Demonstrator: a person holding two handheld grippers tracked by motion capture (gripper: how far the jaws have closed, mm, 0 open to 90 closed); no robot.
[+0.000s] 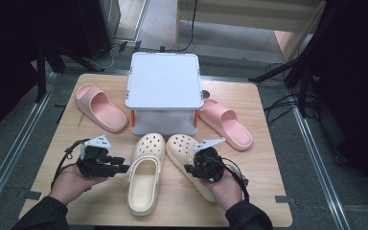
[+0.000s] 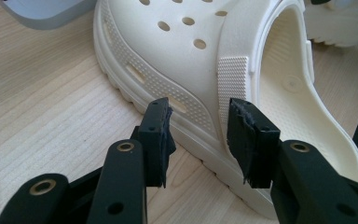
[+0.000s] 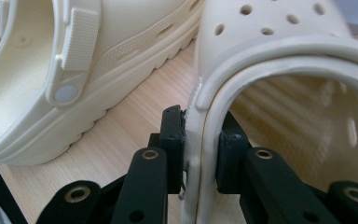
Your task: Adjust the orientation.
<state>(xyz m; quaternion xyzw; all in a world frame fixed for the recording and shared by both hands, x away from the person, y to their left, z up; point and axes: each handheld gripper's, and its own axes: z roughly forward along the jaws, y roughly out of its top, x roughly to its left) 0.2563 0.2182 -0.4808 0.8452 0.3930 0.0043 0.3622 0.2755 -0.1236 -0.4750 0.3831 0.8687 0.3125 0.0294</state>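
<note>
Clogs sit side by side at the near middle of my wooden table (image 1: 268,143) in the high view: the left cream clog (image 1: 145,175) and the right cream clog (image 1: 187,158), toes towards a white lidded box (image 1: 163,91). A pink slide (image 1: 100,107) lies left of the box and another pink slide (image 1: 226,123) right of it. My left tool (image 1: 120,168) lies level, its tips just beside the left cream clog's outer side. My right tool (image 1: 190,168) is at the inner side of the right cream clog.

Looking along my left tool (image 2: 198,140), the jaws stand partly apart, one pad (image 2: 160,135) outside the left cream clog's (image 2: 191,56) side wall and the other over its collar rim; neither pad presses on it, so nothing is held.

Looking along my right tool (image 3: 200,154), the jaws are clamped on the collar rim of the right cream clog (image 3: 279,51), one pad (image 3: 173,140) outside the wall and one inside the opening. The left cream clog (image 3: 116,46) lies just beside it on the table.
</note>
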